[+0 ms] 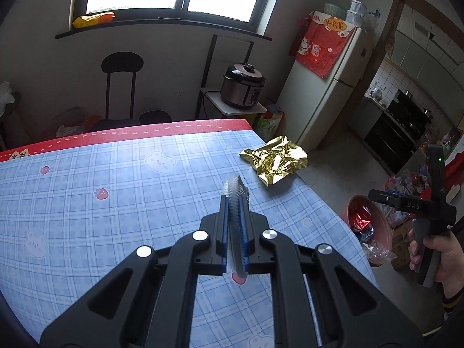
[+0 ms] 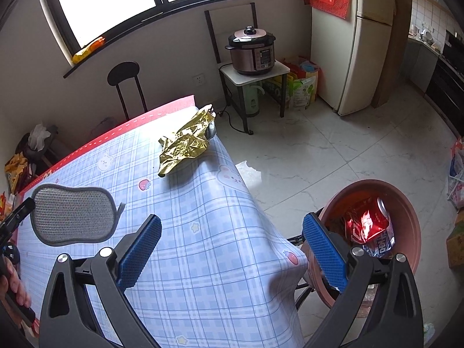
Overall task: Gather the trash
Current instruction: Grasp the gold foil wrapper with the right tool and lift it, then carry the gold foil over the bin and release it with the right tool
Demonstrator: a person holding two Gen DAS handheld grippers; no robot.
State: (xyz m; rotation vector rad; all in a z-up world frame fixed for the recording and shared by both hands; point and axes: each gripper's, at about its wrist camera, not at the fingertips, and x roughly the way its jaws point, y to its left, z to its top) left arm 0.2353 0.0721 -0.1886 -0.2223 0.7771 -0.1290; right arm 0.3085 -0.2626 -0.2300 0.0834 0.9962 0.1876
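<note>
we have the grey mesh scrubbing pad (image 1: 235, 220) pinched edge-on in the left gripper (image 1: 235, 200), lifted off the tablecloth (image 1: 116, 174). right gripper (image 2: 232, 249) hangs spread, empty. next, we'd judge, carry it to the red bin (image 2: 406, 211); gold foil wrapper (image 1: 274, 159) waits near the table's far corner.

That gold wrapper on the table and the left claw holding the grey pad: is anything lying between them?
No. In the left wrist view, only bare checked tablecloth lies between the gold wrapper and the left claw gripping the grey pad.
</note>
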